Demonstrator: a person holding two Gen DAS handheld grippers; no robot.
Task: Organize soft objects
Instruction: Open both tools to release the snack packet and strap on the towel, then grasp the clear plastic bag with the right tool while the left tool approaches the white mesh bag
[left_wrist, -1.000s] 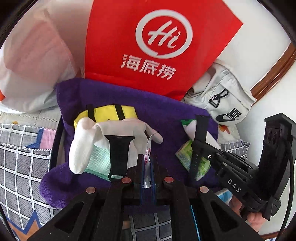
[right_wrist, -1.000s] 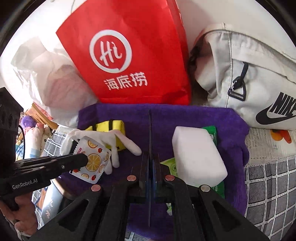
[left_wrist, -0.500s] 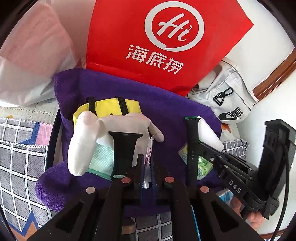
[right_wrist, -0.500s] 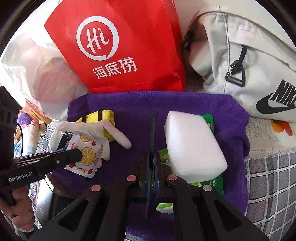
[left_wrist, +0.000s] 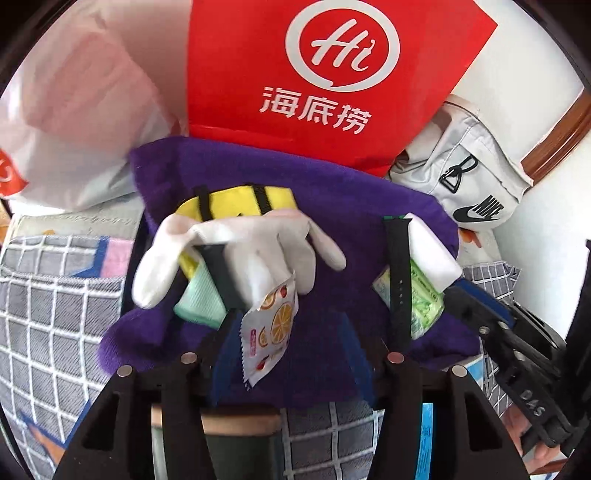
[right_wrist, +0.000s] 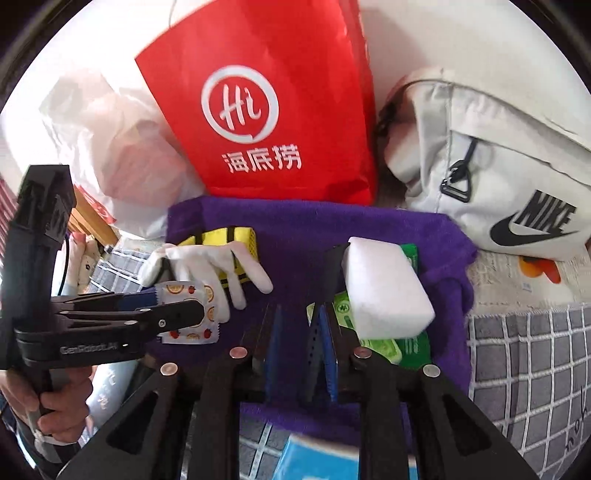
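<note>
Your left gripper (left_wrist: 288, 332) is opening — the sachet (left_wrist: 271, 328) hangs loose between its jaws, long axis running away from you, top against the glove (left_wrist: 251, 251) on the towel (left_wrist: 351, 206). Your right gripper (right_wrist: 299, 328) is also opening — a black strap (right_wrist: 314, 339) stands between its jaws.

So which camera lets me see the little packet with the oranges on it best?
The left wrist view: the orange-print packet sits unblocked in the middle, between the opening left tongs. In the right wrist view the packet is partly hidden behind those tongs' black finger.
</note>
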